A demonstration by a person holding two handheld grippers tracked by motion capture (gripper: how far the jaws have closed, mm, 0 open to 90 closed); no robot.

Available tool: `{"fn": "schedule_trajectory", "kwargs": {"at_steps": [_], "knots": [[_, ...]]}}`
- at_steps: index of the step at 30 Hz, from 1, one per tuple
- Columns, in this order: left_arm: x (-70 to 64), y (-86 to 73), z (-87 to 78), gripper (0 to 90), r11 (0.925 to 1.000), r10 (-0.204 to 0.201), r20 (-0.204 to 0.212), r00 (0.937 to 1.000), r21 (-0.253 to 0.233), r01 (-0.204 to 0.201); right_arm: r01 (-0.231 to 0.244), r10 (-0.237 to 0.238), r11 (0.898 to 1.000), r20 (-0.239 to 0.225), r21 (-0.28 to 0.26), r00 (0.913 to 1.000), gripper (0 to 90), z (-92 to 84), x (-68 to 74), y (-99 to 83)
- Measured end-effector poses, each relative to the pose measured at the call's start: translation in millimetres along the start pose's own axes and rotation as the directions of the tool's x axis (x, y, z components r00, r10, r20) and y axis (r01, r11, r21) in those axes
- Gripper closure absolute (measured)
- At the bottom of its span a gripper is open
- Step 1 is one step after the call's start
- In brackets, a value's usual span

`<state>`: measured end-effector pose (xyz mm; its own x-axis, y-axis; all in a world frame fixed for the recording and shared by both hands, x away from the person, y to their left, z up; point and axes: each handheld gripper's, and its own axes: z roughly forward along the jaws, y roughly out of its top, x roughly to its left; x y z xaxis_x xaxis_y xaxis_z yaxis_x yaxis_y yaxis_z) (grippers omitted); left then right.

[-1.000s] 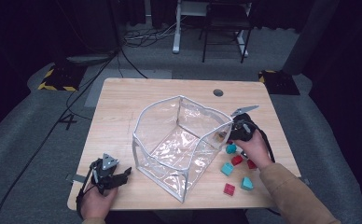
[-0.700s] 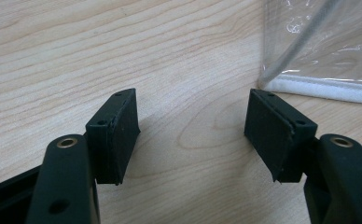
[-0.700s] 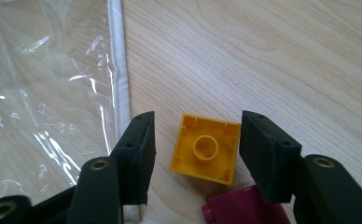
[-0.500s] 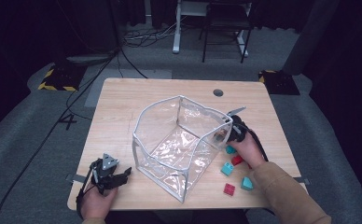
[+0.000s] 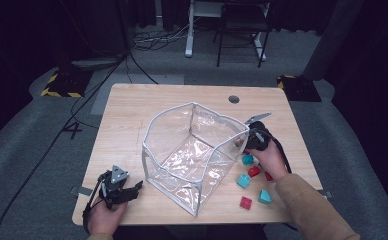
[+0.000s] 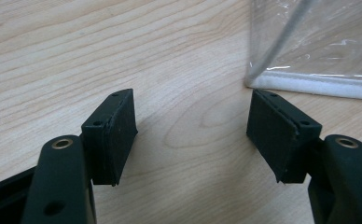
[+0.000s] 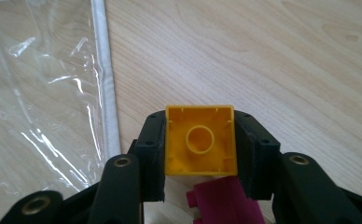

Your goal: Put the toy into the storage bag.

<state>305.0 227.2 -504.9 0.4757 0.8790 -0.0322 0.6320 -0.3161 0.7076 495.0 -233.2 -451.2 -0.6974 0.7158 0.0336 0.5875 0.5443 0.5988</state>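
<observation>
Right claw (image 7: 200, 154) has just been closing, now clamped on the yellow block (image 7: 201, 140), hollow side facing the camera, just beside the clear bag's (image 5: 192, 150) white rim, above a magenta block (image 7: 223, 203). Left claw (image 6: 193, 135) wide, nothing between, low over the tabletop (image 5: 132, 110) near the bag corner.

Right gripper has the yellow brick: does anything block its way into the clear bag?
Only the bag's own near wall with its white rim, beside the right gripper. The yellow brick must go over it; nothing else visible intervenes.
</observation>
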Motion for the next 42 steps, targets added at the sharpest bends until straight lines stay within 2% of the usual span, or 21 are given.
{"fn": "schedule_trajectory", "kwargs": {"at_steps": [6, 9, 10, 12, 13, 16, 27, 31, 32, 38, 39, 40, 42], "knots": [[-4.4, 0.5, -0.5, 32.9, 0.9994, 0.032, 0.029, 0.9991, 0.01, -0.032, -0.004, 0.004, 0.999, -0.003, -0.036, 1.0, 58.9, -16.3, -3.8, 0.0], [-7.7, 1.2, 0.0, 30.6, 0.9985, 0.05, 0.047, 0.9976, 0.017, -0.051, -0.014, 0.013, 0.998, -0.011, -0.058, 0.9999, 58.8, -29.2, -4.5, 0.3], [-8.8, 1.6, 0.2, 29.7, 0.9979, 0.06, 0.052, 0.9968, 0.019, -0.061, -0.012, 0.011, 0.997, -0.011, -0.08, 0.9999, 58.9, -39.9, -4.6, 1.4], [-12.1, 2.5, 0.9, 29.5, 0.9972, 0.07, 0.077, 0.9946, 0.021, -0.072, -0.01, 0.008, 0.995, -0.013, -0.098, 0.9999, 58.8, -49.8, -4.8, 2.3], [-12.1, 2.5, 0.9, 29.5, 0.9972, 0.07, 0.077, 0.9946, 0.021, -0.072, -0.01, 0.008, 0.995, -0.013, -0.098, 0.9999, 58.8, -49.8, -4.8, 2.3], [-16.9, 4.6, 2.0, 29.4, 0.9958, 0.085, 0.11, 0.9903, 0.025, -0.089, -0.018, 0.015, 0.992, -0.021, -0.125, 0.9997, 58.8, -66.8, -6.4, 3.6], [-28.9, 9.8, 6.5, 29.7, 0.9907, 0.127, 0.126, 0.9839, 0.034, -0.132, -0.022, 0.019, 0.985, -0.022, -0.173, 0.9996, 58.9, -103.9, -7.2, 5.4], [-34.1, 10.8, 7.5, 29.9, 0.9878, 0.146, 0.138, 0.9797, 0.034, -0.152, -0.021, 0.016, 0.98, -0.027, -0.197, 0.9995, 58.8, -120.3, -5.3, 9.2], [-37.0, 11.0, 8.0, 30.1, 0.9861, 0.157, 0.15, 0.9762, 0.032, -0.163, -0.02, 0.013, 0.979, -0.033, -0.205, 0.9994, 58.9, -126.7, -3.8, 11.1], [-39.1, 10.6, 7.2, 29.5, 0.9853, 0.16, 0.146, 0.9762, 0.036, -0.167, -0.008, -0.002, 0.973, -0.044, -0.232, 0.999, 58.9, -140.4, 1.9, 16.6], [-40.8, 9.5, 6.0, 31.3, 0.9838, 0.17, 0.169, 0.9708, 0.027, -0.177, -0.007, -0.005, 0.97, -0.049, -0.242, 0.9988, 58.8, -145.9, 4.3, 19.3], [-40.8, 9.5, 6.0, 33.3, 0.9838, 0.17, 0.169, 0.9708, 0.027, -0.177, -0.007, -0.005, 0.97, -0.049, -0.242, 0.9988, 58.8, -145.9, 4.3, 19.3], [-45.6, 9.1, 5.7, 33.4, 0.9817, 0.18, 0.186, 0.9659, 0.027, -0.188, -0.003, -0.01, 0.968, -0.053, -0.25, 0.9985, 58.8, -151.0, 6.4, 22.3]]}}
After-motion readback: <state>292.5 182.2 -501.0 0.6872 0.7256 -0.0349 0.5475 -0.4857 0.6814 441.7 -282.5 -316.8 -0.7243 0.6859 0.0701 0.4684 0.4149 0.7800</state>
